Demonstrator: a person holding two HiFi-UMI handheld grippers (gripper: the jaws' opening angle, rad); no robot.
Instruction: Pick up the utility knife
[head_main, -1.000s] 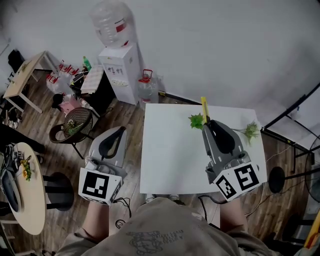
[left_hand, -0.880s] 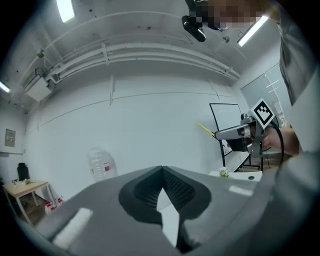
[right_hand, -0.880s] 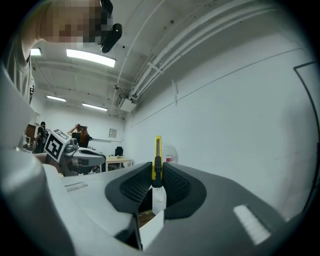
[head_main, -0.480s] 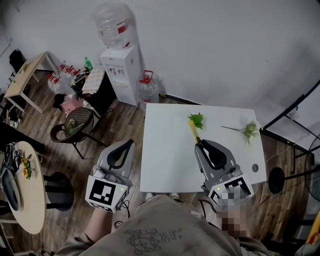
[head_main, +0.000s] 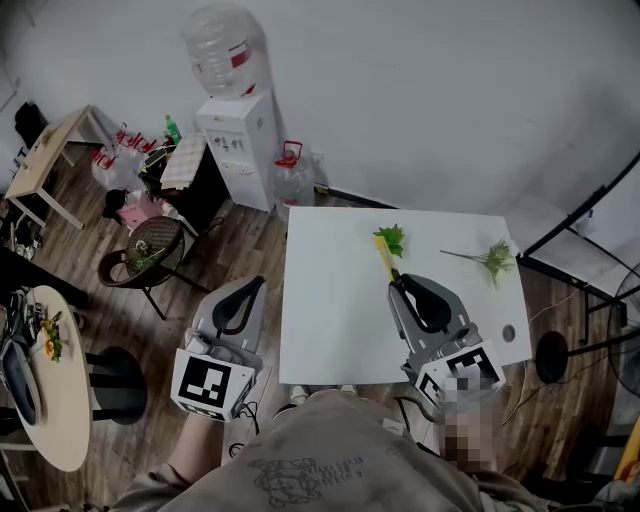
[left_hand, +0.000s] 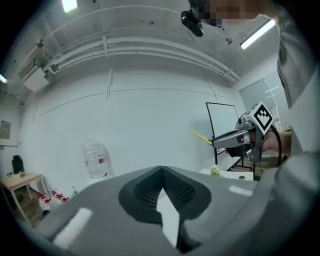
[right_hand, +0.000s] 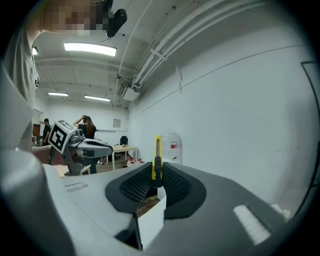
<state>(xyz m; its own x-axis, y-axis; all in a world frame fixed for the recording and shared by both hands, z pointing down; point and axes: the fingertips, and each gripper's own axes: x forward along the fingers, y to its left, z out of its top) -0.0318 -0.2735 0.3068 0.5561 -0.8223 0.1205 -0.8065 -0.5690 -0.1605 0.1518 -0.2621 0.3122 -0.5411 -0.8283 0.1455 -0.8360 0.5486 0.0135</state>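
Clamping slim yellow utility knife (right_hand: 157, 152)

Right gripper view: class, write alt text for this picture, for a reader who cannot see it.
The right gripper is shut on a yellow utility knife, which pokes out from between its dark jaws. The left gripper shows farther off at the left, in a bright room with white walls.

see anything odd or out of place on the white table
The left green sprig and right green sprig lie loose on the white table; nothing spilled or broken. The utility knife is clamped in the right gripper.
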